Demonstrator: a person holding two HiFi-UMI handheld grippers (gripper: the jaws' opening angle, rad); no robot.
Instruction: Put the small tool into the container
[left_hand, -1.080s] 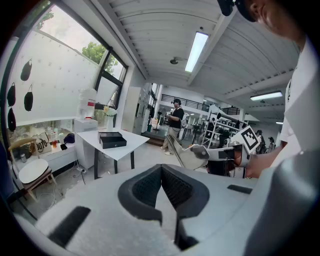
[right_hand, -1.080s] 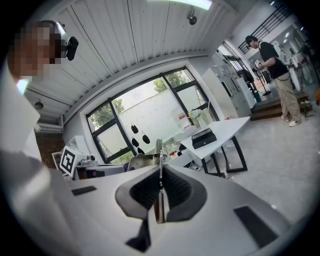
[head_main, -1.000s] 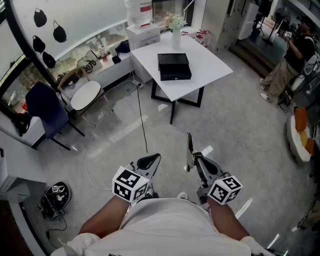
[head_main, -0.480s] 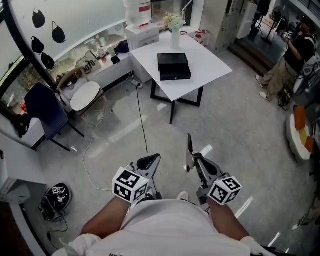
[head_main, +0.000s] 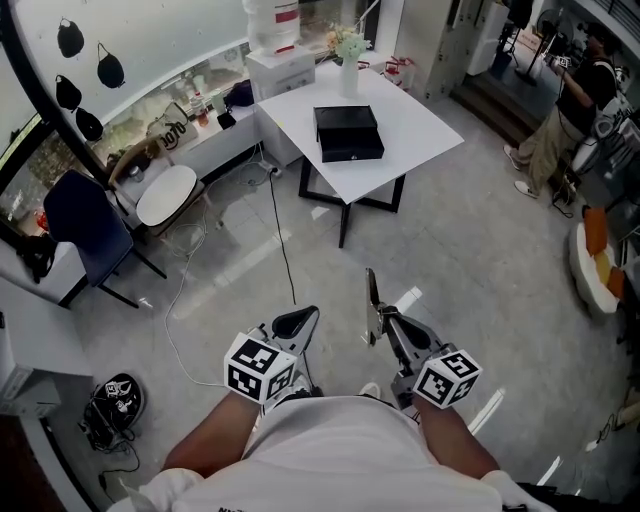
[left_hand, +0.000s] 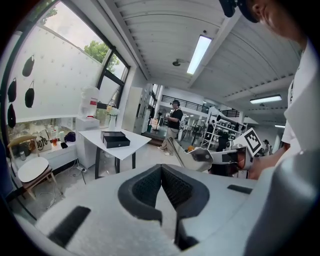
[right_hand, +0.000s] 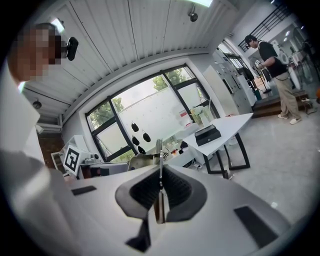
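The right tool (right_hand: 160, 176) is clamped on a thin metal strip (head_main: 370, 292), with its dark pads closed tight against both flat faces. Seen from that tool's own camera, the strip is edge on: a narrow silvery line that runs up the seam between the pads and pokes out a little past their tips. In the head view it reads as a long, slim grey blade rising from the jaws and leaning slightly to the left of the picture. In the left gripper view it turns a broader, shiny flat face to the camera. It is plain metal, with no visible handle.

The left tool (left_hand: 161, 172) has its pads pressed together at the tips with nothing between them. Both tools are held low, close in front of the person's body and side by side but apart, above the grey floor (head_main: 480, 250).

The black box (head_main: 348, 132) is low and rectangular. It sits near the middle of a white square worktop (head_main: 425, 130), well apart from both tools and straight ahead of them. A vase of pale flowers (head_main: 350, 58) stands at the worktop's far edge, behind the box
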